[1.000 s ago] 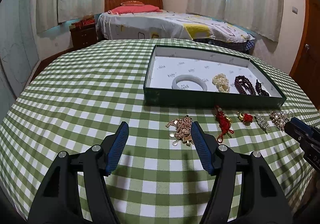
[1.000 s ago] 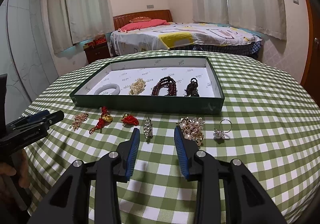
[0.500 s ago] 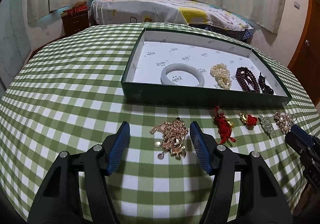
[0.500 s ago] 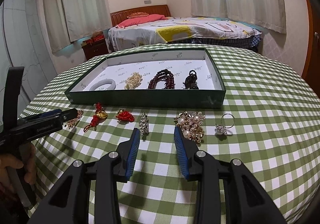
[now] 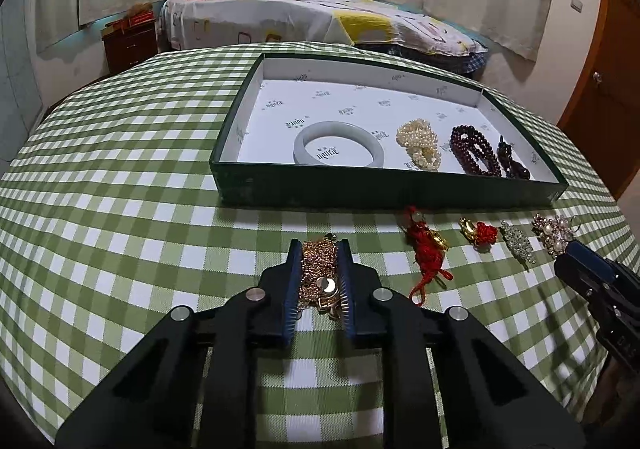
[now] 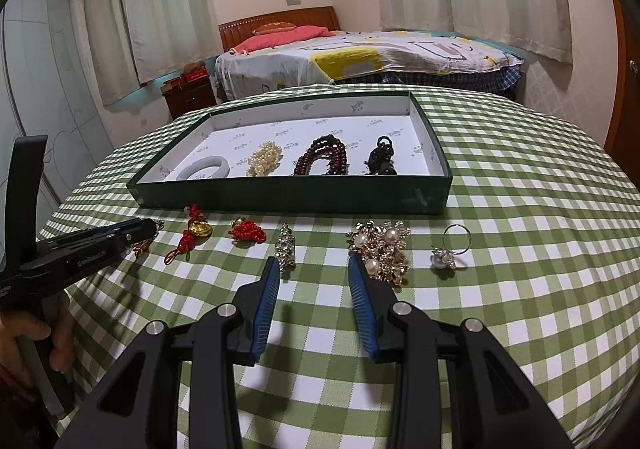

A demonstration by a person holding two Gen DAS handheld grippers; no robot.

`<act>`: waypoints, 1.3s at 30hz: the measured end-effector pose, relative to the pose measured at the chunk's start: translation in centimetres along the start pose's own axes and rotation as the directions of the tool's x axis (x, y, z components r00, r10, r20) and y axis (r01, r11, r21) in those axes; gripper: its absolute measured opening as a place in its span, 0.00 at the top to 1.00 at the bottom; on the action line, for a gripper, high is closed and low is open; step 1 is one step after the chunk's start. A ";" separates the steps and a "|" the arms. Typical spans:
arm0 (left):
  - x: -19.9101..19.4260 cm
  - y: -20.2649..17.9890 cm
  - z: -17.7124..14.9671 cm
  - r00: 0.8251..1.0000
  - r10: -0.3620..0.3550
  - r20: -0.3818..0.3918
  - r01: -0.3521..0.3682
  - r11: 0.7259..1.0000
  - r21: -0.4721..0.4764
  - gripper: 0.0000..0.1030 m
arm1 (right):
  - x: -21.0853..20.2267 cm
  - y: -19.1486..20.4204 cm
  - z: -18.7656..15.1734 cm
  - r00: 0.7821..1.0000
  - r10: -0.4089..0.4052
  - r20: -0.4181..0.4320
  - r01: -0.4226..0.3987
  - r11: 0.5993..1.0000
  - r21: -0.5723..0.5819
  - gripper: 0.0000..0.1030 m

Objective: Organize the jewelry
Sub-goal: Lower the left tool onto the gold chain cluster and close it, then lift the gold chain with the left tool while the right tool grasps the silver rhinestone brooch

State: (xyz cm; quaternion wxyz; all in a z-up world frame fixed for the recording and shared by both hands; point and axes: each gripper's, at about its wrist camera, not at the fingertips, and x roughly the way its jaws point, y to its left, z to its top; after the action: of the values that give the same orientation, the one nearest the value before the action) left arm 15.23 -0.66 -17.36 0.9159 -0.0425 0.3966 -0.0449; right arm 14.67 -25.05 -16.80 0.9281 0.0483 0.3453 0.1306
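The white lining of the green box carries a small dark printed logo repeated all over, too blurred to read. The left hand-held gripper, at nine o'clock in the right wrist view, bears pale lettering along its side, likewise unreadable.

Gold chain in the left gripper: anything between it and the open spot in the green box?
Only the box's near wall. The left gripper is closed on the gold chain, directly in front of that wall. Beyond it, the floor left of the jade bangle is bare, so lift over the wall.
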 end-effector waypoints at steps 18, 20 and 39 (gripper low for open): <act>-1.7 1.5 -0.4 1.000 -0.003 0.025 0.003 0.999 -0.032 0.92 | 2.6 1.9 1.9 0.998 0.028 -0.060 -0.031 0.998 -0.062 0.65; -1.6 1.6 -0.5 1.000 -0.005 0.019 0.005 0.999 -0.033 0.93 | 3.2 2.0 1.9 0.996 0.022 -0.081 -0.028 0.997 -0.069 0.65; -0.5 0.9 -0.4 1.000 -0.025 -0.010 0.024 1.000 -0.017 0.85 | 4.1 1.9 1.5 0.993 0.010 -0.114 -0.020 0.996 -0.090 0.87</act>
State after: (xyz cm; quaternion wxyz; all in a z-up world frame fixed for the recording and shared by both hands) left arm 14.63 0.23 -17.43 0.9128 -0.0546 0.4011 -0.0531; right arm 18.22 -22.06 -17.88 0.9073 0.0011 0.3906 0.1559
